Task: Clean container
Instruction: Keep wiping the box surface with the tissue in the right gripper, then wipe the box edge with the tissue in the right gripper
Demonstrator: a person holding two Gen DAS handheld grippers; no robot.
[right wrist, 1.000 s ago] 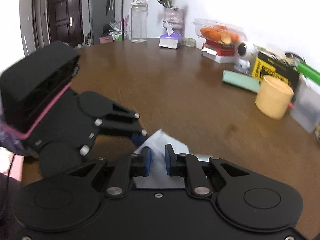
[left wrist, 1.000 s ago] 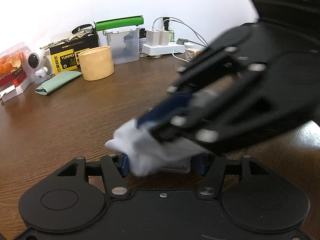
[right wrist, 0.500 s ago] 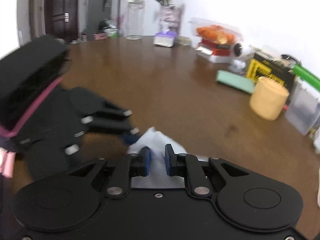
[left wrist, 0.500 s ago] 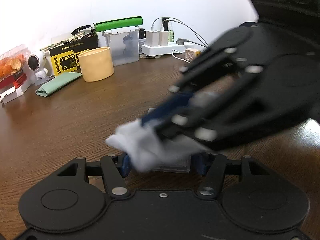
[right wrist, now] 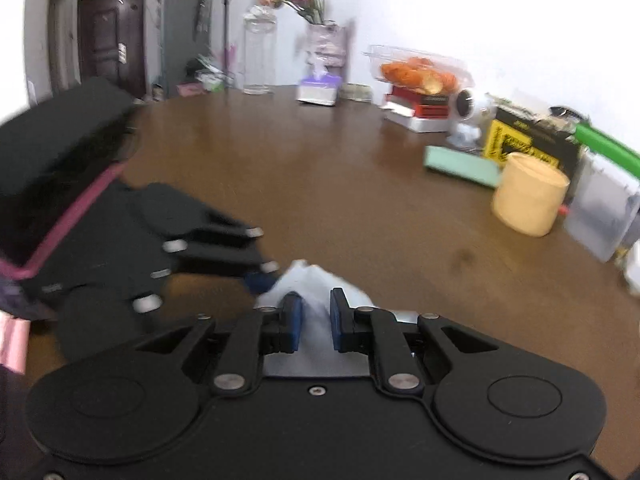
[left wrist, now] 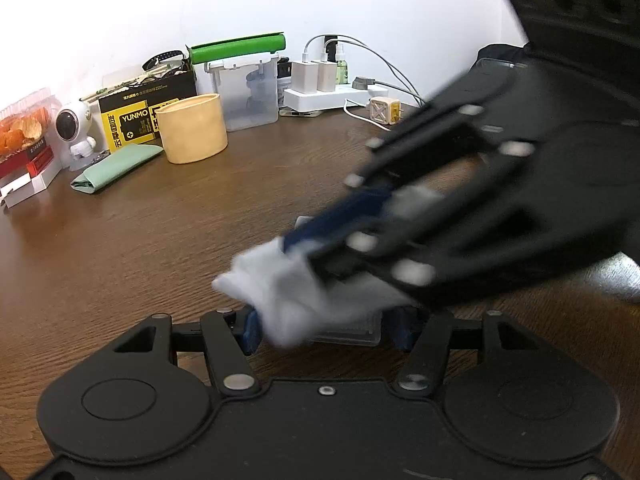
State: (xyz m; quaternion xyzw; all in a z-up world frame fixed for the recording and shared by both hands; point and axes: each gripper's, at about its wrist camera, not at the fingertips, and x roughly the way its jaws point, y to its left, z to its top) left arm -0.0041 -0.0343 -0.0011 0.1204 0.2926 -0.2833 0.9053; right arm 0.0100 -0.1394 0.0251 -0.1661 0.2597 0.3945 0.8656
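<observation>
My left gripper [left wrist: 326,330] is shut on a small clear plastic container [left wrist: 352,330] and holds it low over the brown table. My right gripper [right wrist: 314,322] is shut on a white tissue [right wrist: 316,312]. In the left wrist view the right gripper [left wrist: 316,252] reaches in from the right and presses the tissue [left wrist: 280,296] onto the container, hiding most of it. In the right wrist view the left gripper [right wrist: 256,276] comes in from the left, its blue fingertip beside the tissue.
Along the wall stand a yellow cup [left wrist: 192,128], a clear box with green lid [left wrist: 248,92], a black-yellow box [left wrist: 132,120], a green cloth [left wrist: 116,168], a white power strip [left wrist: 332,96] and a toy robot [left wrist: 76,128]. A vase [right wrist: 324,56] and jar [right wrist: 260,56] stand at the far end.
The right gripper and tissue shifted slightly across the container, with motion blur. The left gripper holds still.
</observation>
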